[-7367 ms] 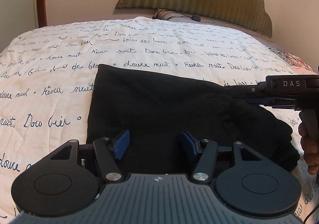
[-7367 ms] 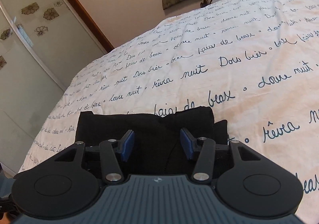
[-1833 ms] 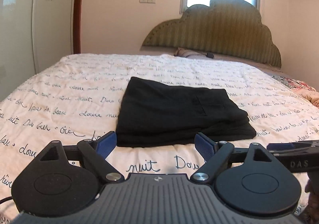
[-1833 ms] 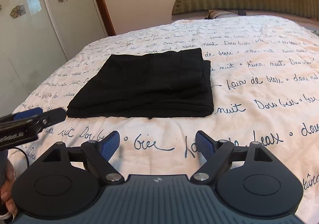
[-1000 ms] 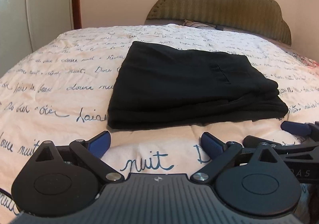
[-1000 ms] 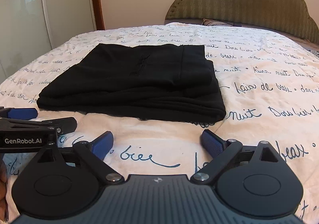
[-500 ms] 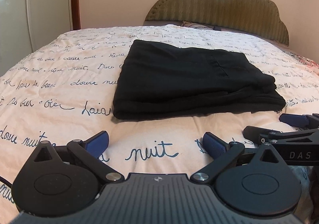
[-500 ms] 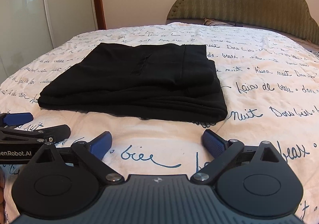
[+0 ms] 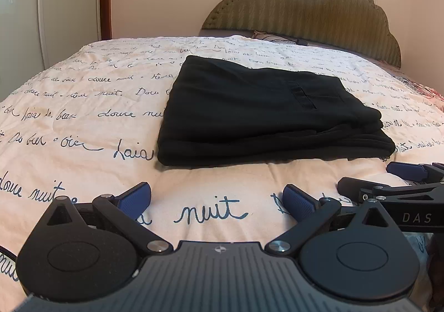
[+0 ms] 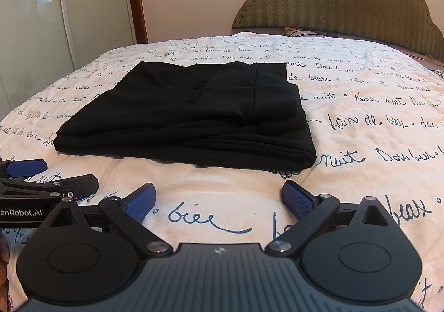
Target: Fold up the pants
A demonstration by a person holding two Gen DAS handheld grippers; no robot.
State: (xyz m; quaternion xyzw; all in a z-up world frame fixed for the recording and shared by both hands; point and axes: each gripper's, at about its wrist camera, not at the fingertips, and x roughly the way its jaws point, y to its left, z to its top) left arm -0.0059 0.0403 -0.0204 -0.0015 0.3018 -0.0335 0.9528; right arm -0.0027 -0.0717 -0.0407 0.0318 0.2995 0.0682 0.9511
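Your left tongs (image 9: pixel 217 199) and right tongs (image 10: pixel 219 198) are both spread wide, grasping nothing. The black pants (image 9: pixel 258 112) lie at 12 o'clock, a soft layered rectangle on the quilted bed (image 9: pixel 83 123) with script lettering, under a scalloped ribbed headboard (image 9: pixel 310 9).

Black pants (image 9: pixel 258 115), folded into layered rectangle, flat on bedspread
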